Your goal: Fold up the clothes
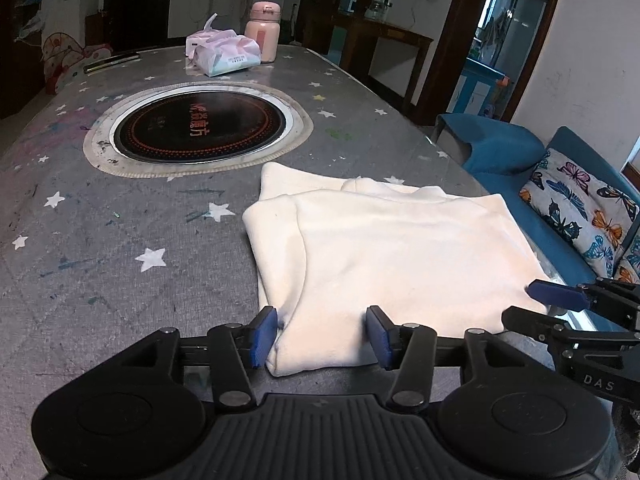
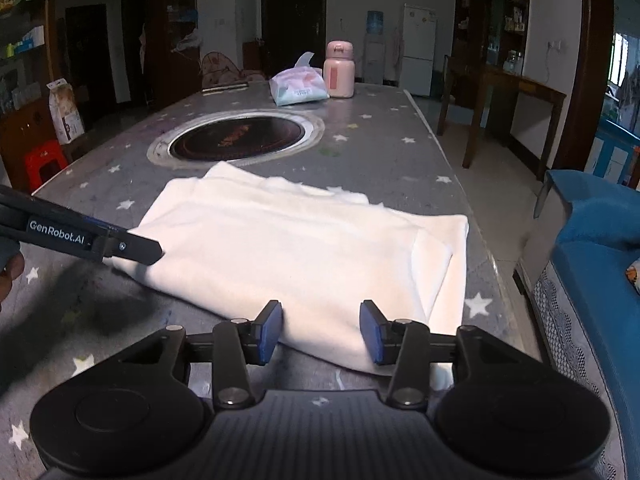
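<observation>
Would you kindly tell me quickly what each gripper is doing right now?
Left gripper: open, near edge of the folded white fleece garment between its blue pads.
Right gripper: open, same.

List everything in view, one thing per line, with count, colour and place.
garment: one, white, folded flat at the near right side of the table
table: one, grey cover with white stars, fills the foreground
cooktop: one, black, round with a metal rim, set in the table's middle
tissue packs: two, white and pink, far end of the table
bottle: one, pink, beside the tissue packs
sofa: one, blue, right of the table
cushion: one, butterfly print, on the sofa
stool: one, red, left of the table
fridge: one, white, back wall
left gripper: one, black with blue pads, open at the garment's near left corner
right gripper: one, same colours, open at the garment's near right edge
</observation>
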The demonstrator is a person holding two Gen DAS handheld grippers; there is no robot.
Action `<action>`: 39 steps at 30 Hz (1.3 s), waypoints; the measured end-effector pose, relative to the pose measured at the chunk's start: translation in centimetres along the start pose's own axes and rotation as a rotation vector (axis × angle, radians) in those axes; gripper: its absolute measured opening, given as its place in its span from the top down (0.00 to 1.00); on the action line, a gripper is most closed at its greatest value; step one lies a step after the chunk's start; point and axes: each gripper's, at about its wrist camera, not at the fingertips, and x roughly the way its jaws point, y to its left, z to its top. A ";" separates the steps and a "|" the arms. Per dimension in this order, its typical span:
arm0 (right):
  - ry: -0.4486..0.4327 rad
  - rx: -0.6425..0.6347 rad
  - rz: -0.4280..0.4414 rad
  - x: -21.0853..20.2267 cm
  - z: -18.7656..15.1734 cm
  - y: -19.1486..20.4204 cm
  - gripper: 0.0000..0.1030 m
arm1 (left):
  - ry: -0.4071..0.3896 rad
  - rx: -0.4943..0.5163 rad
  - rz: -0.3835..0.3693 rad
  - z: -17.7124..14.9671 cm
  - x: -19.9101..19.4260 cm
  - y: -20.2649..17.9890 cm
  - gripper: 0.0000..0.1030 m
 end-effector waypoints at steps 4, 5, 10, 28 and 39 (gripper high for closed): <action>-0.015 0.001 0.007 -0.7 0.2 0.2 0.55 | -0.011 -0.019 -0.015 0.3 -0.7 0.1 0.49; -0.016 0.001 0.007 -0.7 0.2 0.2 0.54 | -0.012 -0.018 -0.014 0.3 -0.8 0.0 0.49; 0.003 -0.009 -0.004 -0.3 -0.2 0.5 0.53 | -0.014 -0.008 -0.001 0.4 -1.1 -0.5 0.49; 0.006 -0.032 0.022 0.8 1.1 2.0 0.51 | -0.050 0.040 0.002 1.3 -1.5 -1.8 0.47; 0.001 -0.005 0.043 -0.5 1.1 1.3 0.47 | -0.007 0.004 0.023 0.2 -0.9 -0.4 0.46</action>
